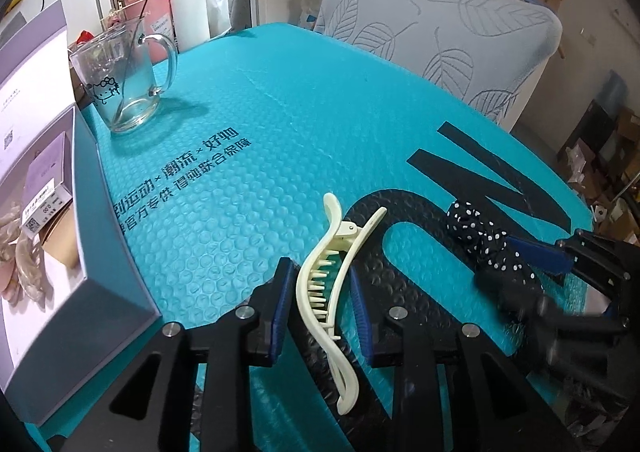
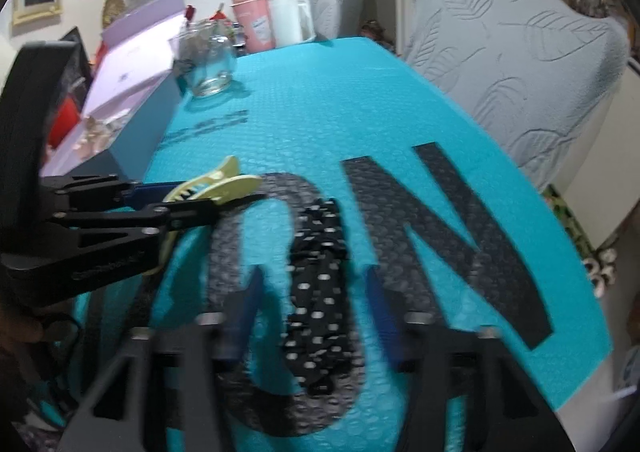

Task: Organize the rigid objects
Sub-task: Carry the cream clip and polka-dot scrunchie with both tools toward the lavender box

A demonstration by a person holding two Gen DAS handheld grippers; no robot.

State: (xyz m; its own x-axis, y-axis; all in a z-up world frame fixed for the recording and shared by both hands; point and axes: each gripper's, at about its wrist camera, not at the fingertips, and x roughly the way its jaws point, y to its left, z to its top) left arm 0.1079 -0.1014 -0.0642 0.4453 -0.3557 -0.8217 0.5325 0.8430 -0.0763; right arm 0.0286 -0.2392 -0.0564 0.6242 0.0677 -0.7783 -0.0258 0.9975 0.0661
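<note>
A cream hair clip [image 1: 326,294] lies on the teal bubble mat [image 1: 248,156], between the blue pads of my left gripper [image 1: 322,284]. The jaws stand open around it, with small gaps on both sides. The clip also shows in the right wrist view [image 2: 218,184]. A black polka-dot hair tie [image 2: 316,292] lies on the mat between the open fingers of my right gripper [image 2: 314,292]; that view is blurred. In the left wrist view the hair tie [image 1: 486,248] and the right gripper [image 1: 560,276] sit at the right.
An open lilac box [image 1: 60,272] with hair accessories inside stands at the left. A glass mug [image 1: 124,80] with a spoon, pink cups [image 1: 148,0] and a white container [image 1: 192,18] stand at the far left. Grey chairs [image 1: 432,20] border the table's far side.
</note>
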